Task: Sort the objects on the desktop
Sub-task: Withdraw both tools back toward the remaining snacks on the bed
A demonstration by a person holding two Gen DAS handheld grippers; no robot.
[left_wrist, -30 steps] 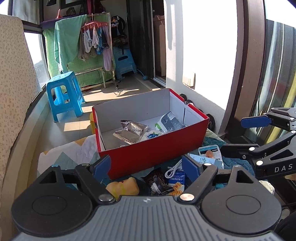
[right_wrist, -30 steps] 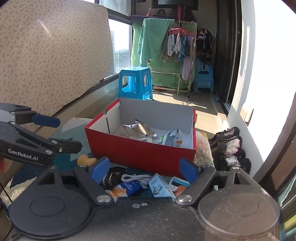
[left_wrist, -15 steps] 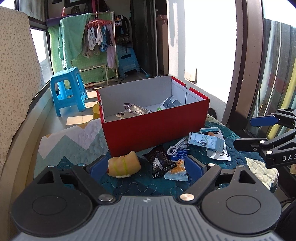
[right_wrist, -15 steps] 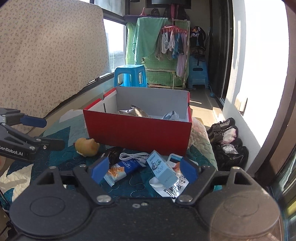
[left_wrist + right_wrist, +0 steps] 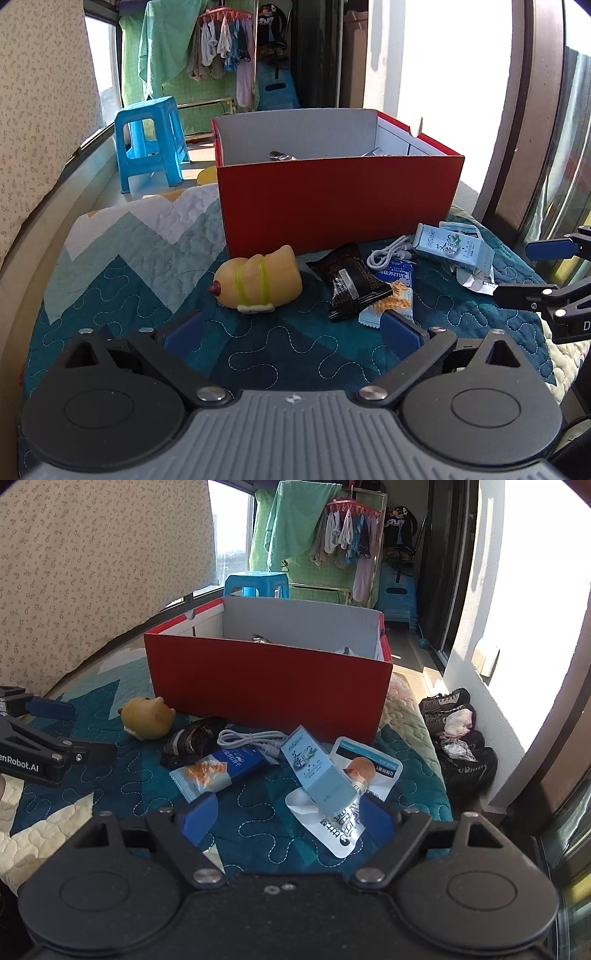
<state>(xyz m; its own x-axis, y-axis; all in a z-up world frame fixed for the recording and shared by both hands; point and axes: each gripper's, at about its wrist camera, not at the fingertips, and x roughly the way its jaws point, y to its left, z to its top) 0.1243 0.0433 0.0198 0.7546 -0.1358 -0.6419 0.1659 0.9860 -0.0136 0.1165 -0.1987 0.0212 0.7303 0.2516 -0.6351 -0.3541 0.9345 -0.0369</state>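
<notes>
A red cardboard box (image 5: pixel 336 206) (image 5: pixel 266 690) stands on the quilted table with a few wrappers inside. In front of it lie a yellow squeaky toy (image 5: pixel 258 282) (image 5: pixel 147 716), a black snack packet (image 5: pixel 351 282) (image 5: pixel 194 740), a blue biscuit wrapper (image 5: pixel 391 291) (image 5: pixel 218 770), a white cable (image 5: pixel 388 253) (image 5: pixel 251 740), a pale blue carton (image 5: pixel 454 249) (image 5: pixel 319 775) and a white sachet (image 5: pixel 354 794). My left gripper (image 5: pixel 291 332) is open and empty, low, just short of the toy. My right gripper (image 5: pixel 286 821) is open and empty, near the carton.
A blue plastic stool (image 5: pixel 149 142) and a clothes rack (image 5: pixel 225 74) stand behind the table. Shoes (image 5: pixel 458 731) lie on the floor right of the table edge. A patterned mattress (image 5: pixel 92 572) leans at the left.
Both grippers have pulled back from the box and dropped lower toward the table. The loose items in front of the box now fill the view. Both jaws stay open.
</notes>
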